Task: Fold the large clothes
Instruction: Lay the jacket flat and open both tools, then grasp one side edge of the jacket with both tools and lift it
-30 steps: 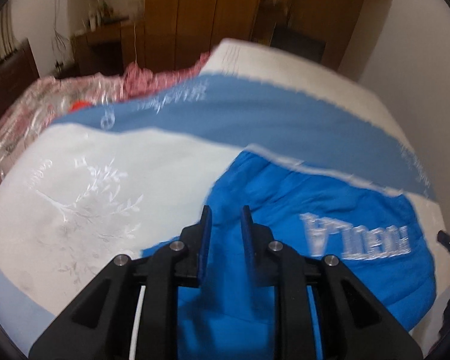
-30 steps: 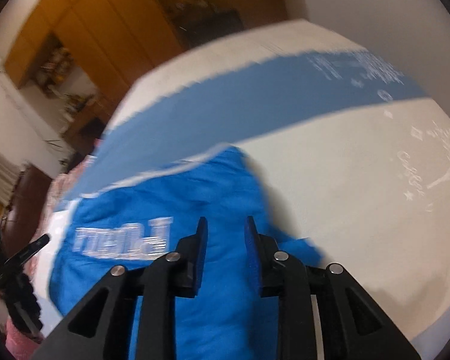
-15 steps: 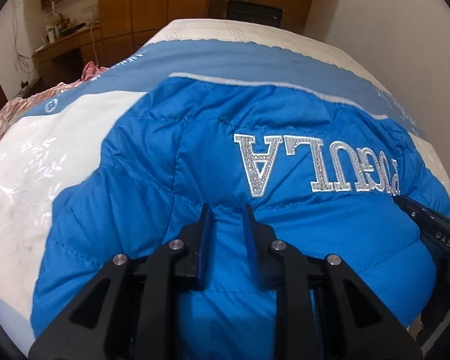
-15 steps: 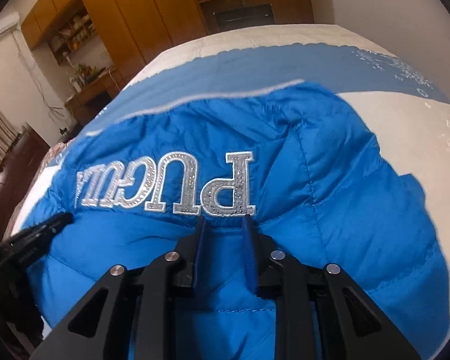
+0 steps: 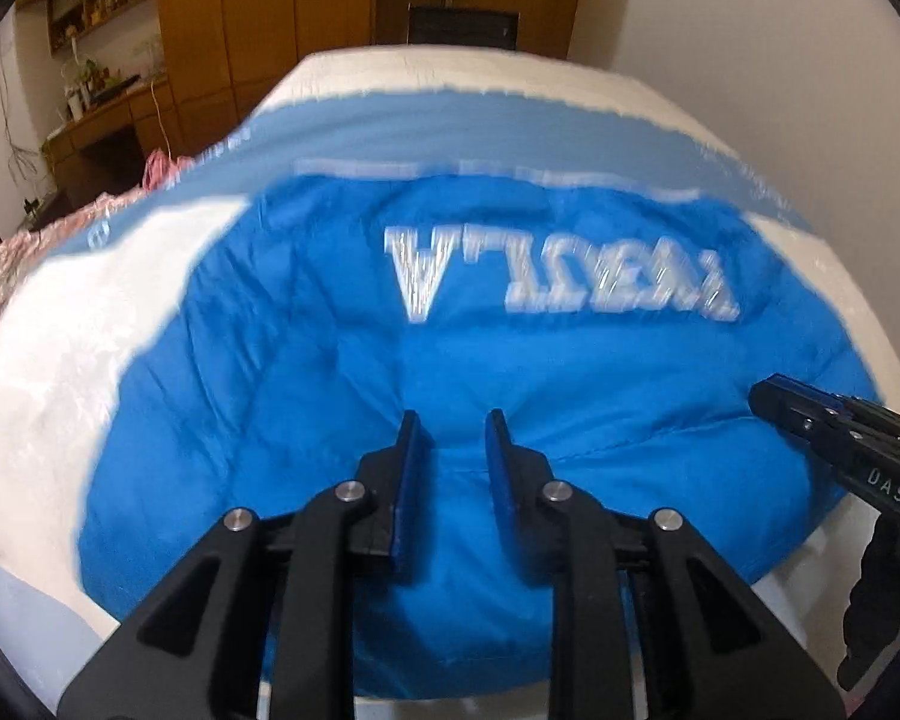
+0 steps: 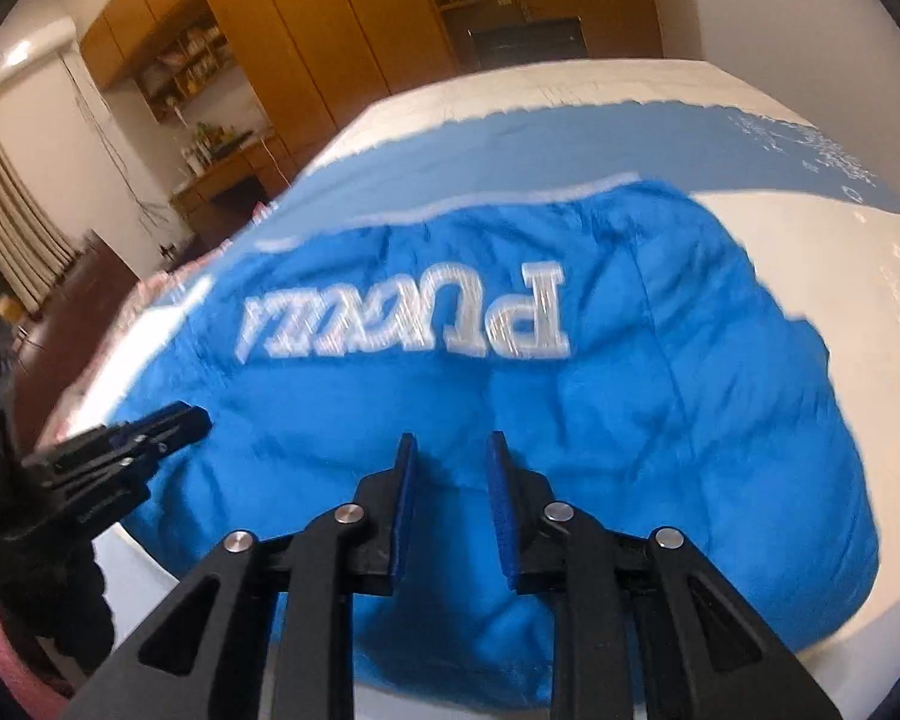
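A bright blue puffy jacket [image 5: 510,408] with silver lettering lies spread on the bed; it also fills the right wrist view [image 6: 570,396]. My left gripper [image 5: 448,420] is at the jacket's near edge, its jaws a little apart with blue fabric between them. My right gripper [image 6: 446,441] stands the same way at the near edge, further right. Each gripper shows in the other's view: the right one [image 5: 834,426] and the left one [image 6: 120,444]. Whether the pads pinch the cloth is unclear.
The bed has a white cover [image 5: 60,360] with a pale blue band [image 5: 450,132]. A pink floral bundle [image 5: 6,264] lies at the bed's left. Wooden wardrobes [image 6: 342,30] and a cluttered desk [image 5: 102,108] stand behind. A white wall [image 5: 750,30] is on the right.
The jacket, bunched and partly off to one side a second ago, now lies spread flat across the bed. Both views have pulled back slightly and blur with motion.
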`<action>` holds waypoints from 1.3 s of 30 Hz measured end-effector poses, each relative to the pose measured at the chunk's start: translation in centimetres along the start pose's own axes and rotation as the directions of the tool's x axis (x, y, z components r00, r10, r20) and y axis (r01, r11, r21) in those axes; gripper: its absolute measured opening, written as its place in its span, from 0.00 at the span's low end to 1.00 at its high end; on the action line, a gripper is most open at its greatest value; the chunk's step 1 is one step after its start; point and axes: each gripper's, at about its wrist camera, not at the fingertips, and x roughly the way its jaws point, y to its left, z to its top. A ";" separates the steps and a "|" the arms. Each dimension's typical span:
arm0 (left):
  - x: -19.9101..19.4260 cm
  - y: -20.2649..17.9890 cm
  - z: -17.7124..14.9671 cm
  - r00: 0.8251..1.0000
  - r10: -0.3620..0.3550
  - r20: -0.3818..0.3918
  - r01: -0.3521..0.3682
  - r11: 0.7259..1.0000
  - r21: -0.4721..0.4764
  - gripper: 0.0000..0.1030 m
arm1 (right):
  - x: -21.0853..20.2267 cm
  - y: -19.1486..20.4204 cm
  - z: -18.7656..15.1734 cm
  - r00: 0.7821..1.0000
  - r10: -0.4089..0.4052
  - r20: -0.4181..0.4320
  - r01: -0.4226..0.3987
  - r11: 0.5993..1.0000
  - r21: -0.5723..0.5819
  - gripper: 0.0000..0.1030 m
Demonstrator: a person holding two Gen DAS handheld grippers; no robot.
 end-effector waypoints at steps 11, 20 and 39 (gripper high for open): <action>-0.1 1.4 0.8 0.998 -0.017 -0.057 0.016 0.999 -0.030 0.22 | -0.5 -0.6 0.7 0.998 0.023 -0.062 -0.023 1.000 0.003 0.21; -5.4 12.3 3.5 0.999 -0.033 -0.027 0.028 0.985 -0.168 0.72 | -7.9 -11.8 5.4 0.996 0.088 0.019 -0.090 0.960 0.266 0.66; 2.7 17.8 3.3 0.944 -0.300 -0.141 0.235 0.905 -0.354 0.80 | 0.2 -18.3 5.5 0.943 0.269 -0.197 -0.170 0.896 0.411 0.80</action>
